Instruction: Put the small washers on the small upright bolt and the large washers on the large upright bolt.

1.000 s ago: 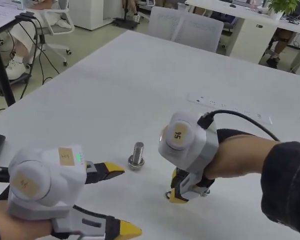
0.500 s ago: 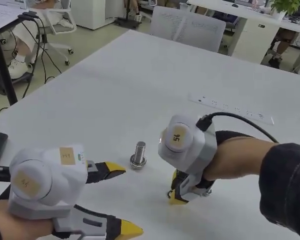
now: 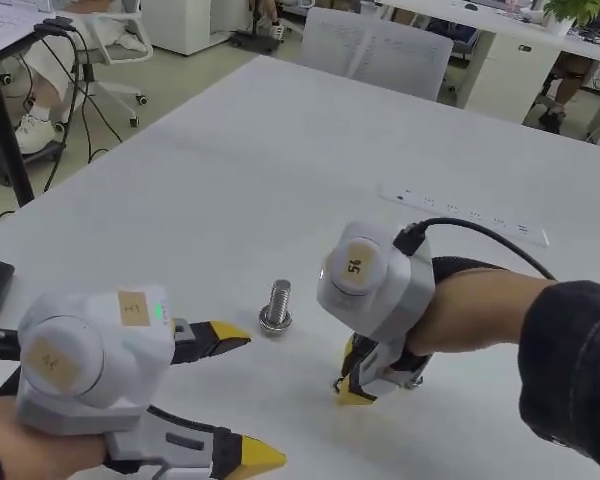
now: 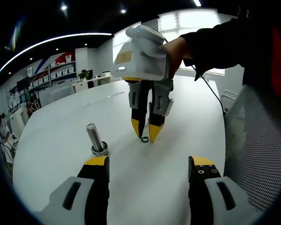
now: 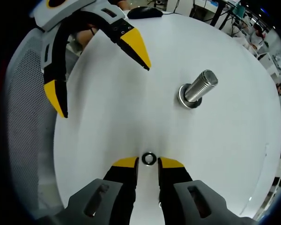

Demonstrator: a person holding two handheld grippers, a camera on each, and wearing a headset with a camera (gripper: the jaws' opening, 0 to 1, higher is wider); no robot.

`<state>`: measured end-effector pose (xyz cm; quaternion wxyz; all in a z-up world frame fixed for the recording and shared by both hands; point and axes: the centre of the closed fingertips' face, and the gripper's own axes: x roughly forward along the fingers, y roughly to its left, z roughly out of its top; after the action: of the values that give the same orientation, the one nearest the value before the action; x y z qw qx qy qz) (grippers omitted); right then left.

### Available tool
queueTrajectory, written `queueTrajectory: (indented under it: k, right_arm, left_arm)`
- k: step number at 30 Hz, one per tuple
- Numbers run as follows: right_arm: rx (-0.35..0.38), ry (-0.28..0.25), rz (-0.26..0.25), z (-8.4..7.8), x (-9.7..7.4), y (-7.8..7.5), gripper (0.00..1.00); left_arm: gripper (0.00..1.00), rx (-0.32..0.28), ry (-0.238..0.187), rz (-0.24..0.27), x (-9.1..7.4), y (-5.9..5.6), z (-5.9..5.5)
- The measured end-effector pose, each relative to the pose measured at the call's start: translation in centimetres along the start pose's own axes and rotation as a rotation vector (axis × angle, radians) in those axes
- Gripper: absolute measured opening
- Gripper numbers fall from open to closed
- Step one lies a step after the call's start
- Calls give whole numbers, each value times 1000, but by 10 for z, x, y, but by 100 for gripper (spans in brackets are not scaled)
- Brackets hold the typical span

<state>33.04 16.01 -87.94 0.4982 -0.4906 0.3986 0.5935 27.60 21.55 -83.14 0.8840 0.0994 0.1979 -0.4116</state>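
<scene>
One threaded steel bolt (image 3: 276, 305) stands upright on the white table (image 3: 280, 170), with a washer around its foot (image 4: 99, 150). To its right, my right gripper (image 3: 355, 392) points straight down at the table. In the right gripper view its yellow fingertips (image 5: 127, 162) stand a narrow gap apart, and a small dark washer (image 5: 149, 158) lies flat on the table between them. The left gripper view shows that washer (image 4: 144, 138) just under the right gripper (image 4: 146, 133). My left gripper (image 3: 245, 398) is held low at the near left, wide open and holding nothing, aimed at the bolt (image 4: 96, 139).
A white power strip (image 3: 460, 212) lies farther back on the table, and a black cable (image 3: 480, 235) trails from the right gripper. A grey chair (image 3: 375, 55) stands at the far edge. The table's left edge (image 3: 90, 190) drops to the floor beside a dark desk leg (image 3: 5, 130).
</scene>
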Motion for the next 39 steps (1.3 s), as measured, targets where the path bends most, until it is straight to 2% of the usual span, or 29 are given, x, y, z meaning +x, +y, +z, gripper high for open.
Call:
queueTrajectory:
  k: [20, 39]
  right_arm:
    - [-9, 6, -14, 2, 0, -3, 15]
    - [-11, 13, -16, -3, -4, 2, 14]
  left_arm:
    - [67, -1, 0, -3, 1, 1, 0]
    - [67, 3, 2, -7, 0, -1, 0]
